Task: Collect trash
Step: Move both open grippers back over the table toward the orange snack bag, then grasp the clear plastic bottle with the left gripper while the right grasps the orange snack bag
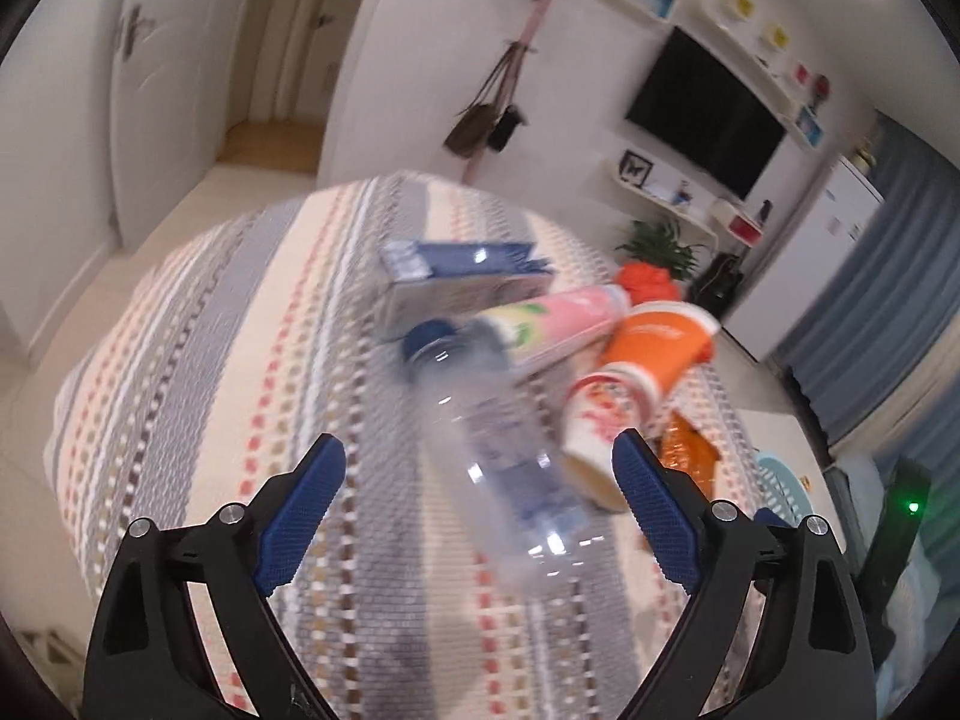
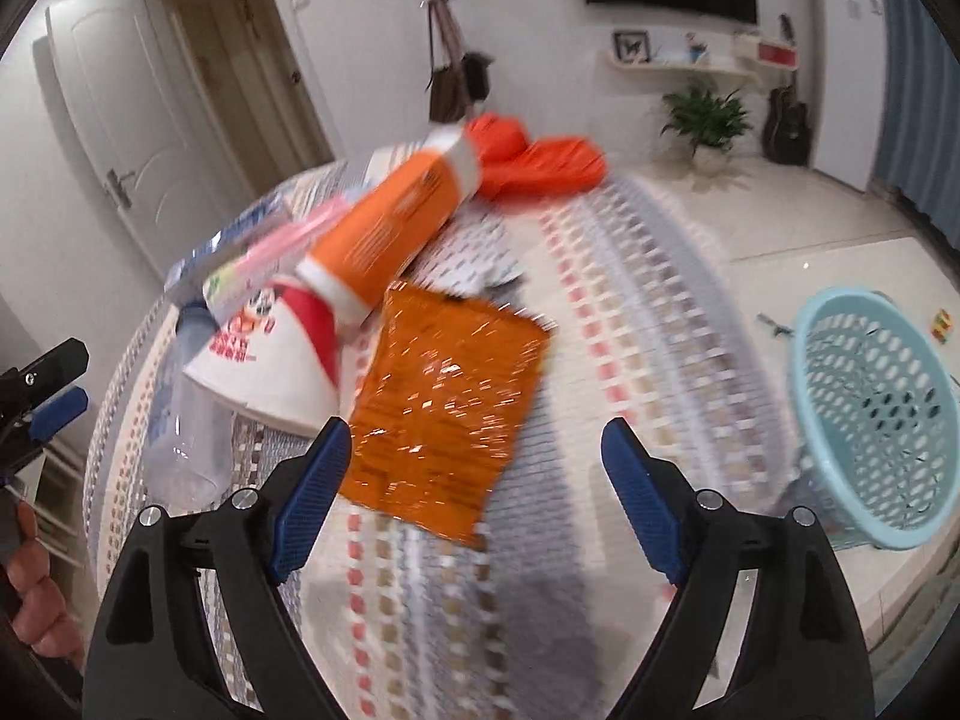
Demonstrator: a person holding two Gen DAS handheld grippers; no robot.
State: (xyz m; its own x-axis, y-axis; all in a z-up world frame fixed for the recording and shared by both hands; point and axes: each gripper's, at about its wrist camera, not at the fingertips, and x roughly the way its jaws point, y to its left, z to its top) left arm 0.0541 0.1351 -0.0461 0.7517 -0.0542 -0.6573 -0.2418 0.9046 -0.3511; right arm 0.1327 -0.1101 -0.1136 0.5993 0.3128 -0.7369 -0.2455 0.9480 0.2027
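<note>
Now both claws stand wide with nothing gripped, over a counter [image 1: 198,360] covered in a striped cloth. Between the blue pads of the left claw [image 1: 479,456] and running ahead of it lies a clear plastic bottle [image 1: 492,450] with a blue cap, blurred. Past the bottle sit a blue and white carton [image 1: 462,276], a pink tube [image 1: 564,318], an orange cup [image 1: 660,342] on its side and a red and white cup [image 1: 606,414], all bunched together. Just ahead of the right claw [image 2: 476,444], toward its left pad, lies a shiny orange wrapper [image 2: 444,408]. A pale blue basket [image 2: 876,420] stands off to that claw's right, beyond the counter edge. Far ahead lies a crumpled orange bag [image 2: 540,162].
</note>
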